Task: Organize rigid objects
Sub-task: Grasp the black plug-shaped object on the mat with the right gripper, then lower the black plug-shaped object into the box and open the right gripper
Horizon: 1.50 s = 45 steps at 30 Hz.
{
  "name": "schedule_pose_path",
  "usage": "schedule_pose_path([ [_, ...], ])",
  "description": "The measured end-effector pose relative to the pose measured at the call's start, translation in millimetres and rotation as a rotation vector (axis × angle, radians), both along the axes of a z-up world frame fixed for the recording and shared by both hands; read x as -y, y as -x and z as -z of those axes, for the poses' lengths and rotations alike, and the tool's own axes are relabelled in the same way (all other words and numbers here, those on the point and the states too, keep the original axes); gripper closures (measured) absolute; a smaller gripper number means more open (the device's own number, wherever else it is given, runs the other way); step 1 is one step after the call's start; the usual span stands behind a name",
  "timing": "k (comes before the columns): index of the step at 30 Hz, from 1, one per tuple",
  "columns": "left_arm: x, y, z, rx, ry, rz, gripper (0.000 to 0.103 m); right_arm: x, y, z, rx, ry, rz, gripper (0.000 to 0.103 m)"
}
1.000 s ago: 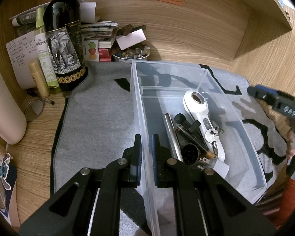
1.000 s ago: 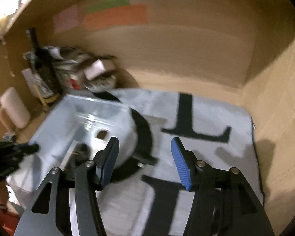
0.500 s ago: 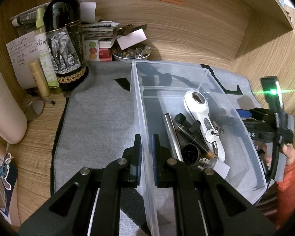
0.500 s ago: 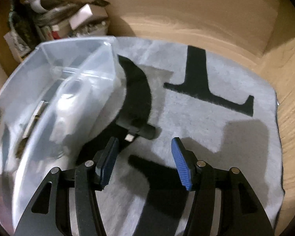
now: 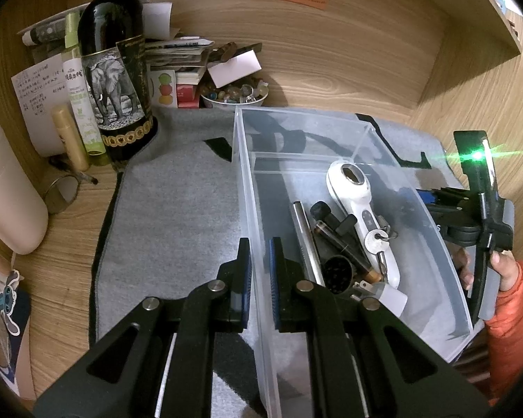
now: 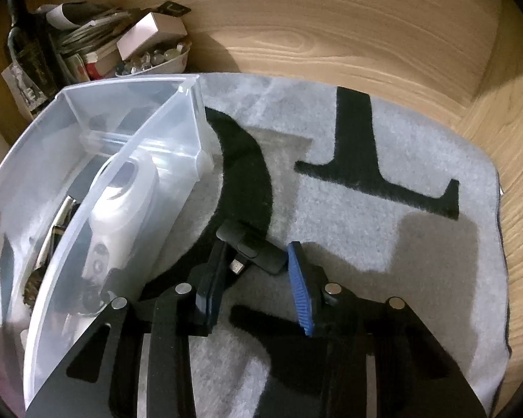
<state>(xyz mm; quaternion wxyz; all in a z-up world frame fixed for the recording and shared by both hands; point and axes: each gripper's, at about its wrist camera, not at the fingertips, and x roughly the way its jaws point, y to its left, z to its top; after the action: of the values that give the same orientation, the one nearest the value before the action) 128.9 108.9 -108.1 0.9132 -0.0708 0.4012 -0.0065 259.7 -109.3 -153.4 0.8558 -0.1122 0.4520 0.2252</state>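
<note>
A clear plastic bin (image 5: 243, 188) stands on a grey mat (image 5: 177, 216). It holds a white handheld device (image 5: 357, 202), keys (image 5: 378, 238), a metal tube (image 5: 305, 233) and dark small parts. My left gripper (image 5: 259, 264) is shut on the bin's left wall. In the right wrist view the bin (image 6: 136, 146) is at the left. A black USB-style stick (image 6: 252, 250) lies on the mat (image 6: 366, 230) beside the bin. My right gripper (image 6: 256, 270) is open, low over the mat, with the stick between its fingertips.
A dark wine bottle (image 5: 113, 69), a green spray bottle (image 5: 78, 90), a cream tube (image 5: 69, 137), papers and a bowl of trinkets (image 5: 233, 92) crowd the back left corner. A cream container (image 5: 7, 188) stands at the left. Wooden walls enclose the desk.
My right gripper has come down and forward onto the mat, so the black stick now lies between its open fingers. My left gripper has kept its hold on the bin wall.
</note>
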Motion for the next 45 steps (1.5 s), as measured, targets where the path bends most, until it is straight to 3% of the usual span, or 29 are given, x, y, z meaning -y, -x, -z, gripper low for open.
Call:
schedule_pose_path([
  [7,0,0,0,0.000,0.000,0.000,0.094,3,8,-15,0.035,-0.011,0.000,0.071],
  [24,0,0,-1,0.003,-0.005,-0.001,0.094,-7,60,-92,0.226,-0.125,-0.092,0.071],
  [31,1,0,-1,0.003,-0.009,0.001,0.094,-35,78,-90,0.223,-0.131,-0.181,0.071],
  [41,2,-1,-1,0.004,-0.009,0.003,0.094,-61,76,-59,0.123,-0.099,-0.226,0.071],
  [45,3,-1,-1,0.006,-0.025,0.006,0.094,-58,72,-60,0.103,-0.098,-0.208,0.063],
])
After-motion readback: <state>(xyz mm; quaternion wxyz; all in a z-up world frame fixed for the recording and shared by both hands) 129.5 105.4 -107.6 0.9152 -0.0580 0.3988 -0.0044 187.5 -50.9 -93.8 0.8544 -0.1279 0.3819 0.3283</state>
